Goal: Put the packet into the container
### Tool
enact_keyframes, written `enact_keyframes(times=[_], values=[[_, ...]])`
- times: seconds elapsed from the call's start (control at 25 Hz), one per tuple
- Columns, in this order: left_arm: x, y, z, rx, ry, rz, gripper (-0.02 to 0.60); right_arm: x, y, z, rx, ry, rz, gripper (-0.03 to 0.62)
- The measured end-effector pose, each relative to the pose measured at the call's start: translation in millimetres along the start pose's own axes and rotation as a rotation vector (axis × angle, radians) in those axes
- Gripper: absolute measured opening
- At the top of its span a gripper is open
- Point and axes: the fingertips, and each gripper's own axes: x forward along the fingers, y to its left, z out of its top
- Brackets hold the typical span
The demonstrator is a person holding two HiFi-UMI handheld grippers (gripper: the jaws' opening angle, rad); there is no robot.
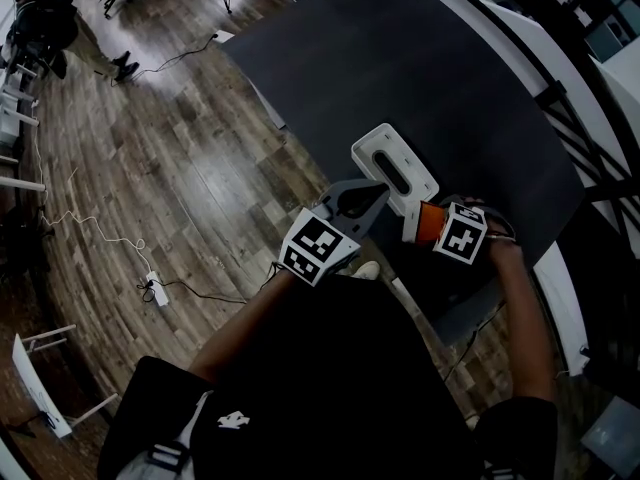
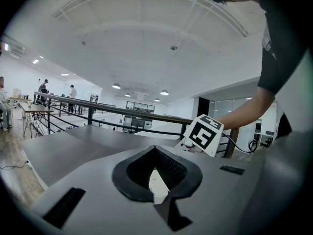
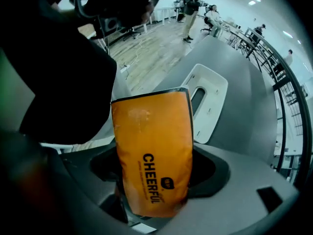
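Observation:
An orange packet (image 3: 152, 151) printed "CHEERFUL" stands upright between the jaws of my right gripper (image 3: 156, 177), which is shut on its lower end. In the head view the packet (image 1: 427, 221) shows as an orange patch just off the near right corner of the white container (image 1: 372, 146). That container is oblong with a dark slot in the middle and lies on the dark table; it also shows behind the packet as the white container (image 3: 215, 89). My left gripper (image 1: 378, 192) has its jaws closed at the container's near rim, with white showing between them (image 2: 154, 179).
The dark table (image 1: 450, 78) ends close to me and on its left side, beyond which lies wooden floor (image 1: 150, 168) with a cable and power strip (image 1: 155, 290). A railing (image 1: 600, 118) runs past the table's right edge. People stand far off in the room.

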Motion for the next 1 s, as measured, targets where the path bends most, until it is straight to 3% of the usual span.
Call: enact_keyframes(times=[0.36,0.52,0.72,1.0], values=[[-6,8,1,0.008,0.002,0.021,0.005,-26,-49,43,0.291,-0.162,-0.058,0.364],[-12,12,1,0.003,0.0,0.044,0.005,-28,-66,54,0.368,-0.164,-0.09,0.364],[-21,21,4,-0.002,-0.02,0.067,0.005,-28,-97,67,0.583,-0.178,-0.13,0.364],[-33,28,6,-0.007,-0.023,0.096,0.005,-21,-114,98,0.643,-0.161,-0.111,0.364]])
